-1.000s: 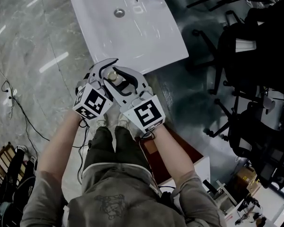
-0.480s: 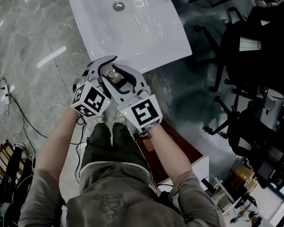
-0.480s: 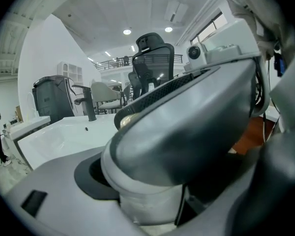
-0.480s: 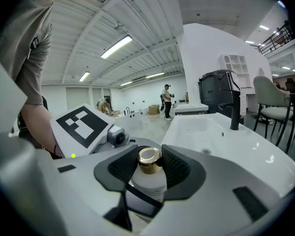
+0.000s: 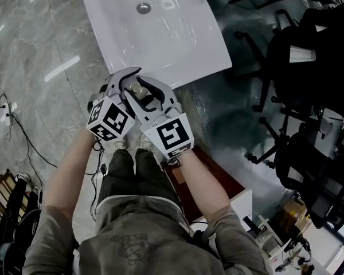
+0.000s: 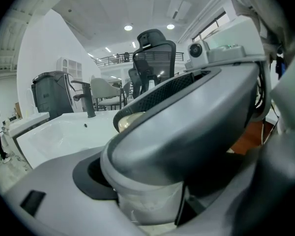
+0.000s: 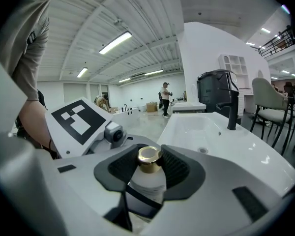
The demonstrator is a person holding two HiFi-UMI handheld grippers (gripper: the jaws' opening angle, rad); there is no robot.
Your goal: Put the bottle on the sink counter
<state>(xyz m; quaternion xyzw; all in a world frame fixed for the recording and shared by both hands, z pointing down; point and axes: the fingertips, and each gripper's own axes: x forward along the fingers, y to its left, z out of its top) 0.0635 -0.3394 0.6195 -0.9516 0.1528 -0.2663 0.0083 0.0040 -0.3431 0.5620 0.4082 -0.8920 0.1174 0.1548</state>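
Note:
A small white bottle with a gold cap (image 5: 139,89) is held upright just in front of the white sink's (image 5: 160,39) near edge. My right gripper (image 5: 148,94) is shut on its neck below the cap (image 7: 149,157), with dark pads (image 7: 174,167) on both sides. Lower on the white body (image 6: 147,200), my left gripper (image 5: 125,86) comes in from the left and is shut on it. In the left gripper view the right gripper's jaw crosses in front and hides most of the bottle. The left gripper's marker cube (image 7: 81,122) shows in the right gripper view.
The sink has a drain (image 5: 143,7) and a black faucet (image 7: 231,107) at its far side. Black office chairs (image 5: 309,96) crowd the right. Cables (image 5: 11,119) lie on the marble floor at the left. A red-brown panel (image 5: 212,182) sits by my feet.
Both grippers, with the bottle between them, have sunk a little compared with a second ago. Over the last half second they have kept still.

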